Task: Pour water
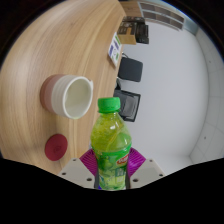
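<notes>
The bottle [111, 140] hides most of the gripper [112, 172], leaving only slivers of its pads [90, 160] showing; its base is cut off. Label print is too small to read. Items beyond the cup [71, 95] at the table's [40, 50] far end are indistinct.

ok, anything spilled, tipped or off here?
Nothing stands out. The green-capped bottle is upright between the gripper's fingers, cap on. The white cup sits upright on the wooden table; no spill visible.
</notes>
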Available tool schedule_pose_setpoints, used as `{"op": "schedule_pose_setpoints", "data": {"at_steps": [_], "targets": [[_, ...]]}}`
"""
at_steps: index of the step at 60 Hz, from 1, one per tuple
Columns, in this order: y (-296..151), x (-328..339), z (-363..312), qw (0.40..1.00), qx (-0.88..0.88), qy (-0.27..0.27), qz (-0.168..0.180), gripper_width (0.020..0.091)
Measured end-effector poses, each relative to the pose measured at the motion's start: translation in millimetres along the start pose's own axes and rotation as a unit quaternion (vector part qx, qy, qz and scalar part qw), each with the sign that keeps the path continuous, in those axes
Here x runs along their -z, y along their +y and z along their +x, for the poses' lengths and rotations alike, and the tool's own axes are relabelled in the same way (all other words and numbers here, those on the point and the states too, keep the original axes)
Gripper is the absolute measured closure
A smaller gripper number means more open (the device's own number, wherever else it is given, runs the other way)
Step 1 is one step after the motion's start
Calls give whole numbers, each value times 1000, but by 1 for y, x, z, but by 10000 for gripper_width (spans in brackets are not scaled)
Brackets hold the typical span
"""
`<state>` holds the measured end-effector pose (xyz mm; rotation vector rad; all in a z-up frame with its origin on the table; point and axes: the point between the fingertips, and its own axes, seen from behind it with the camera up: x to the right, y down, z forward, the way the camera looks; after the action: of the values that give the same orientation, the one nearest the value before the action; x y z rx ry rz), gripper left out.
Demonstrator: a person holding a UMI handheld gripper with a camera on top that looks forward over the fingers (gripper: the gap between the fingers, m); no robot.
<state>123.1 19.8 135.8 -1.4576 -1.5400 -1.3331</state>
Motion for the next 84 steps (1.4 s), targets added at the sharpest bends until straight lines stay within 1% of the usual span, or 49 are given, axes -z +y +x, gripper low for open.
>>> {"op": "schedule_pose_setpoints", "data": {"at_steps": [6,12,19,20,26,30,37,42,47,50,51,54,57,58,61,63,65,70,74,76,78,84], "targets": [[4,15,14,990,-137,-10,24,753],[7,31,15,955,-292,-34,40,742],[4,29,4,868,-481,-85,90,742],[-2,32,1,855,-504,-88,91,742],[2,19,-11,768,-620,-115,114,743],[5,11,-20,715,-678,-119,122,740],[8,-7,-32,654,-733,-130,133,742],[4,-18,-39,633,-751,-130,134,743],[0,-27,-48,626,-757,-124,142,743],[-3,-30,-61,628,-755,-131,138,738],[-2,-30,-55,624,-758,-121,148,739],[-1,-29,-57,622,-760,-114,149,735],[-2,-26,-58,625,-757,-110,152,705],[-1,-27,-59,626,-757,-108,151,706],[0,-23,-58,633,-753,-102,150,678],[-1,-21,-59,638,-750,-99,147,630],[-1,-23,-60,638,-750,-98,144,598],[0,-21,-63,634,-754,-106,133,545],[5,-15,-73,633,-757,-119,112,454],[9,-9,-77,630,-761,-118,100,422],[13,-1,-81,629,-763,-118,89,418],[22,38,-100,624,-770,-125,42,413]]}}
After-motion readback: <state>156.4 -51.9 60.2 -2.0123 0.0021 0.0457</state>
